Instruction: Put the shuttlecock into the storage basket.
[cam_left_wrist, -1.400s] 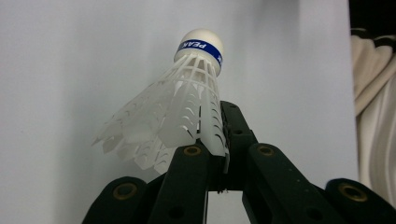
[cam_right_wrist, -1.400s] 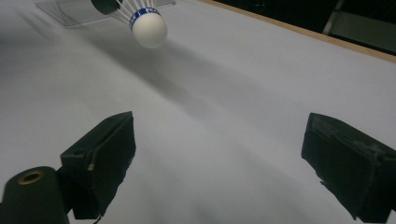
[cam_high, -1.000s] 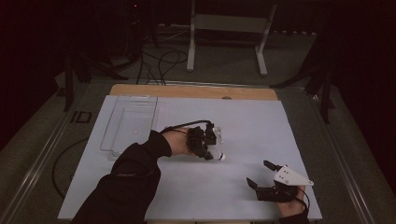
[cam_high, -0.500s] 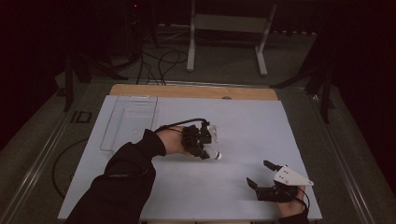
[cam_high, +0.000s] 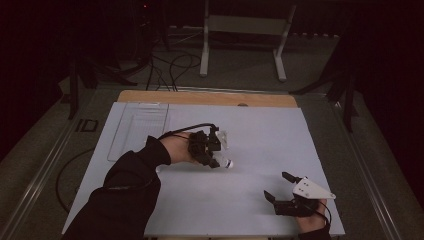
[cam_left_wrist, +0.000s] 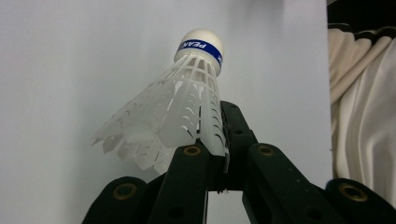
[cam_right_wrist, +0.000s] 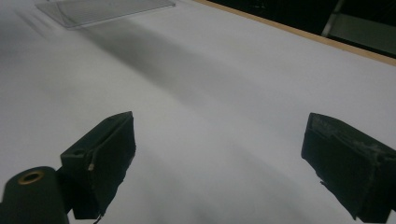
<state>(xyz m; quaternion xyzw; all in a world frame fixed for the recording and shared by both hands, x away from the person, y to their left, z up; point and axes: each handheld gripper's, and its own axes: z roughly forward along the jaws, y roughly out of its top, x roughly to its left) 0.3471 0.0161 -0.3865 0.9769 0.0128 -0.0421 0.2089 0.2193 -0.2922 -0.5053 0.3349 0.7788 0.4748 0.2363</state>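
A white plastic shuttlecock (cam_left_wrist: 187, 107) with a blue band round its cork is pinched by the skirt in my left gripper (cam_left_wrist: 219, 135), cork pointing away from the camera. In the high view the left gripper (cam_high: 212, 152) hovers over the middle of the white table sheet (cam_high: 260, 135), and the shuttlecock (cam_high: 225, 161) sticks out to its lower right. My right gripper (cam_high: 276, 185) rests near the front right corner of the sheet. Its jaws stand wide apart with nothing between them, as the right gripper view (cam_right_wrist: 219, 154) confirms.
A clear plastic tray (cam_high: 137, 127) lies flat at the sheet's back left; it also lies far off in the right gripper view (cam_right_wrist: 102, 9). A wooden strip (cam_high: 210, 97) borders the far edge. White cloth (cam_left_wrist: 364, 116) hangs beyond the sheet's side. A metal stand (cam_high: 245, 25) and cables sit on the floor behind.
My left gripper has drifted slightly left and a little higher, carrying the shuttlecock with it. The right gripper has stayed put.
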